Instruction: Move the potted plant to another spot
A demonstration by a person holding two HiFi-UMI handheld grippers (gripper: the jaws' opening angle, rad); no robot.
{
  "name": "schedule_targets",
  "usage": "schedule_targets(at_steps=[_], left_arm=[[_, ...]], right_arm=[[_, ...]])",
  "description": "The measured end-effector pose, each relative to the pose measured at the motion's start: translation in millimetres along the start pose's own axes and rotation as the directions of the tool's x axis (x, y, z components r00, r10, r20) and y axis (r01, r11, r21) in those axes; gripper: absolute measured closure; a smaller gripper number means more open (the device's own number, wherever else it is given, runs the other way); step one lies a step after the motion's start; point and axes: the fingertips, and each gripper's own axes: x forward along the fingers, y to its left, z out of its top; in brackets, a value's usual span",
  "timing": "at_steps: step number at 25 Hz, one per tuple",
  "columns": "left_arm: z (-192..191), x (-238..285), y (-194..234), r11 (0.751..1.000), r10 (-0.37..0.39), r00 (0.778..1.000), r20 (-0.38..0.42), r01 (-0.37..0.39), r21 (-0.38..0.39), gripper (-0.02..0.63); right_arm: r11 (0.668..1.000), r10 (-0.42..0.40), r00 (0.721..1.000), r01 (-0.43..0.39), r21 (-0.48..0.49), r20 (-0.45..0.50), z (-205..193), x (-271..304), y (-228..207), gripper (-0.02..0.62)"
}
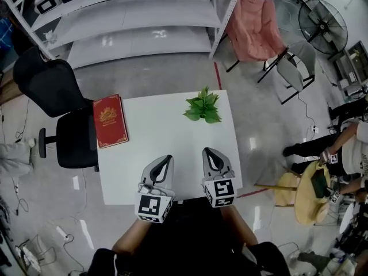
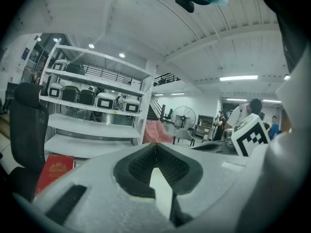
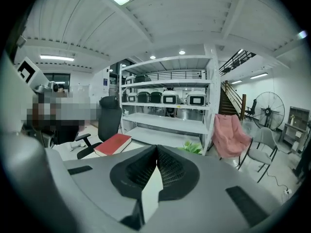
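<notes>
A small potted plant (image 1: 202, 106) with green leaves stands near the far right corner of the white table (image 1: 167, 137); its leaves (image 3: 192, 147) peek over the jaws in the right gripper view. My left gripper (image 1: 165, 161) and right gripper (image 1: 210, 153) rest side by side over the table's near edge, well short of the plant. Both are shut with their tips touching and nothing held. The left gripper view (image 2: 155, 145) does not show the plant.
A red book (image 1: 109, 120) lies at the table's left edge. A black office chair (image 1: 57, 105) stands left of the table, white shelving (image 1: 138, 16) behind it, a pink-draped folding chair (image 1: 256, 30) and a fan (image 1: 322, 17) at the back right. People sit at the right.
</notes>
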Motion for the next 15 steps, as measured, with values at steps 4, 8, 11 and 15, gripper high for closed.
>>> schedule_targets(at_steps=[4,8,11,15], left_arm=[[0,23,1,1.000,0.016,1.000,-0.013,-0.017,-0.011,0.589],[-1,40,2,1.000,0.020,0.999,-0.029,-0.020,-0.014,0.589],[-2,53,3,1.000,0.016,0.999,-0.039,-0.016,-0.006,0.589],[1,68,5,1.000,0.025,0.998,-0.050,-0.026,-0.009,0.589]], right_arm=[[0.999,0.019,0.999,-0.020,-0.036,-0.028,-1,26,-23,0.583],[0.997,0.041,0.997,-0.046,-0.067,-0.068,-1,50,-36,0.583],[0.991,0.064,0.990,-0.077,-0.111,-0.123,-11,71,-42,0.583],[0.978,0.079,0.982,-0.110,-0.179,-0.170,-18,98,-51,0.583]])
